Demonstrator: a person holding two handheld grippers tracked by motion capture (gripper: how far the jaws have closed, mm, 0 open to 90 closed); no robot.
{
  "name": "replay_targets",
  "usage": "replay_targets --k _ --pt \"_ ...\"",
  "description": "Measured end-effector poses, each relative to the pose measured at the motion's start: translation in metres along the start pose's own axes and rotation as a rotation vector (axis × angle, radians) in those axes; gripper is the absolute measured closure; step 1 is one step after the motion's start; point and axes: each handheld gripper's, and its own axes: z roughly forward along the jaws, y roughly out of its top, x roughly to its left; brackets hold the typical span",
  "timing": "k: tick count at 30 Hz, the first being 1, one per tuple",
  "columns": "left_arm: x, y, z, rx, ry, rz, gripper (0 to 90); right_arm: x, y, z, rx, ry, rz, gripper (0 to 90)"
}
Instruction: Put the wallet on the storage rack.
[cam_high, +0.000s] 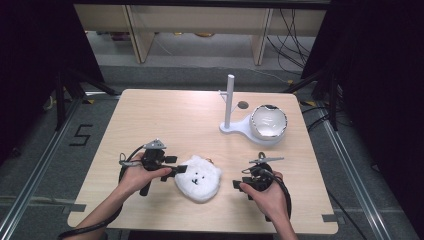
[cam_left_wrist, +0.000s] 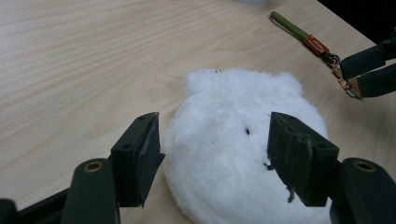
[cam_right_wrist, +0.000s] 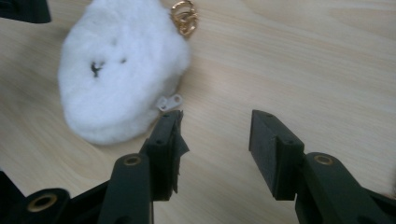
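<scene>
On the desk (cam_high: 150, 120), the left gripper (cam_high: 176, 170) lies at the left edge of the white plush (cam_high: 198, 178), a flat furry pouch with a small stitched face that rests near the front edge between the two hands. The left gripper view shows what the high view cannot: its jaws stand wide open, one on each side of the plush (cam_left_wrist: 243, 140), with the pads apart from the fur. That view also takes in a green strap (cam_left_wrist: 292, 27) with an orange tab, lying beyond the plush by the other gripper's jaws. Just right of the plush sits the right gripper (cam_high: 239, 184), its jaws open and holding nothing, bare desk between them. The right gripper view adds a gold ring (cam_right_wrist: 183, 17) at the top of the plush (cam_right_wrist: 116, 70) and a small clear clip (cam_right_wrist: 169, 102) at its edge, just beside the near jaw. Farther back on the right stands a white stand (cam_high: 229, 105) with a bowl (cam_high: 269, 121).
</scene>
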Motion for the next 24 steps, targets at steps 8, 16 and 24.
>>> replay_targets --k 8,16,24 --pt "0.003 -0.003 0.005 0.042 0.005 -0.020 36.9 0.014 0.025 0.018 0.045 0.078 -0.019 52.1" --pt "0.007 -0.011 0.010 0.089 0.007 -0.057 38.1 0.022 0.040 0.043 0.089 0.107 0.013 48.2" --pt "0.005 -0.018 0.010 0.140 -0.024 -0.078 45.7 0.023 0.049 0.063 0.163 0.090 -0.007 45.6"
